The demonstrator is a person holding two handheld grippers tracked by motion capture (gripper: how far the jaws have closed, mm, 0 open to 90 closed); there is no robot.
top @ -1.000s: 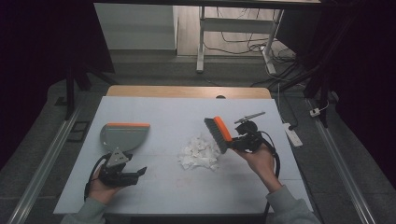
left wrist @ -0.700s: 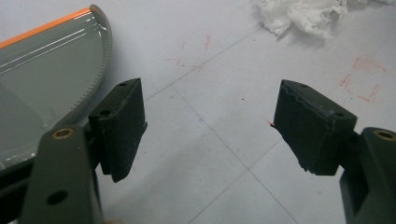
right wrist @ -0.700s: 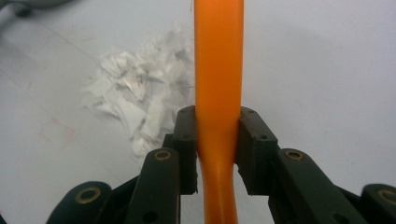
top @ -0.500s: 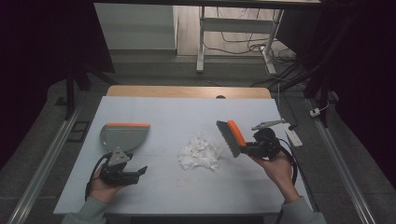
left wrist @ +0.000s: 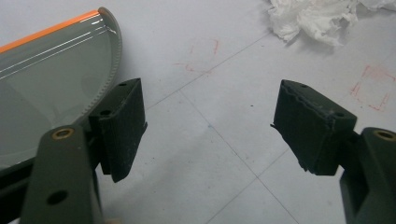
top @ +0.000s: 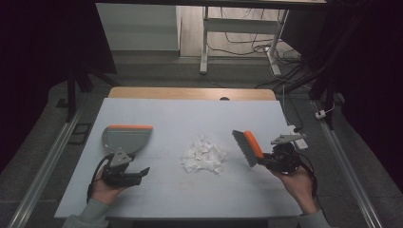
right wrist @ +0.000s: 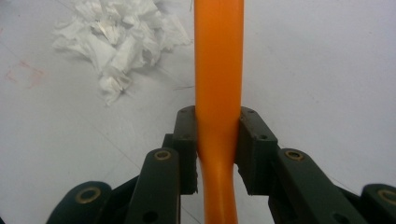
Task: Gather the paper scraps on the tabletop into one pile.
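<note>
A heap of torn white paper scraps point(top: 204, 155) lies in the middle of the table point(top: 190, 114); it also shows as paper scraps point(right wrist: 121, 37) and paper scraps point(left wrist: 322, 16). My right gripper point(top: 271, 160) is shut on the orange handle point(right wrist: 218, 93) of a hand brush point(top: 247, 147), whose grey bristles hang to the right of the heap, apart from it. A grey dustpan point(top: 126, 138) with an orange edge lies at the left. My left gripper point(top: 142, 173) rests just in front of it, open, with bare table between its pads point(left wrist: 121, 121); the dustpan point(left wrist: 51, 88) sits beside its left pad.
Faint red marks point(left wrist: 373, 84) are drawn on the white tabletop. A wooden strip point(top: 190, 92) borders the far edge. A small white object point(top: 297, 135) lies near the right edge. Beyond the table stand desk legs and floor cables point(top: 266, 42).
My right hand has carried the brush to the right, from over the heap's right side to a spot clear of it. The left hand and dustpan have stayed put.
</note>
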